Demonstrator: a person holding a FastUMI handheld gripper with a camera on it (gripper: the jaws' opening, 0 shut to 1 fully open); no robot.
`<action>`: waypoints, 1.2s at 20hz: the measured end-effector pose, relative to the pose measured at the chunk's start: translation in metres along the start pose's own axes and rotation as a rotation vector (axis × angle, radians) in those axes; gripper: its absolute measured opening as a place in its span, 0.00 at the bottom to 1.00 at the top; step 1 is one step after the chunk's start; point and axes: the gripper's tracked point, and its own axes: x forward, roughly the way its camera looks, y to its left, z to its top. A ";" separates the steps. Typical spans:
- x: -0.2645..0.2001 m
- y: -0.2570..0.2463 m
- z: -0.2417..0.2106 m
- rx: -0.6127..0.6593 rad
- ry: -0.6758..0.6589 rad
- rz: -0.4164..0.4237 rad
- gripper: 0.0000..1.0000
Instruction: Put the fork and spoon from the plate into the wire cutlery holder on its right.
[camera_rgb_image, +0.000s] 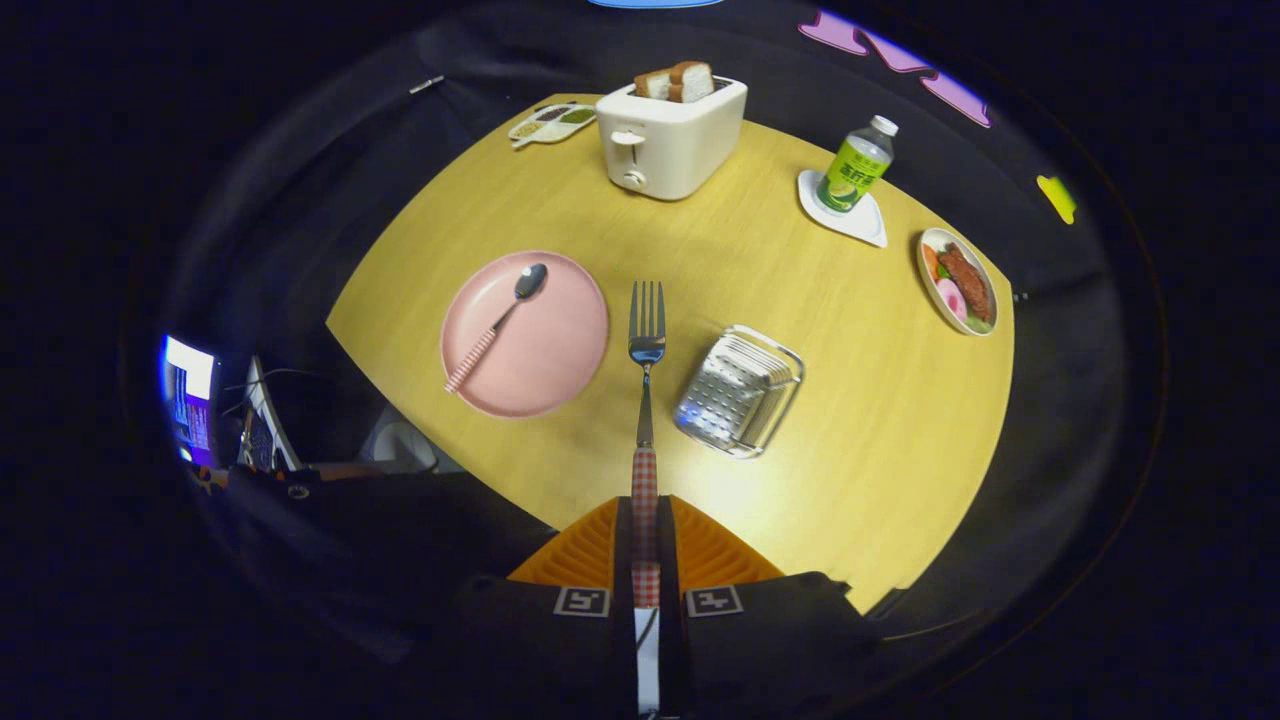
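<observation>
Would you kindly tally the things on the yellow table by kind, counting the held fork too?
Cutlery: 2, a checked-handled fork gripped by the gripper, and a matching spoon on the pink plate.
Dishes: 4, the pink plate, a white coaster, a food plate, a divided condiment dish.
Wire cutlery holder: 1.
White toaster: 1.
Green bottle: 1.
Total: 9.

On the table (560, 230), the plate (555, 350) with the spoon (497, 327) on it lies left of the wire cutlery holder (738, 390). The fork (646, 345), clamped between the gripper (645, 520) fingers, juts out between plate and holder. Along the far edge stand a toaster (672, 140), a bottle (856, 165) and a food dish (957, 281) to its right.
</observation>
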 end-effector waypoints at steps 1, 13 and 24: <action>-0.003 -0.013 -0.006 0.002 0.040 -0.013 0.13; 0.039 -0.055 -0.012 0.008 0.574 -0.019 0.13; 0.062 -0.055 0.020 0.060 0.475 -0.017 0.18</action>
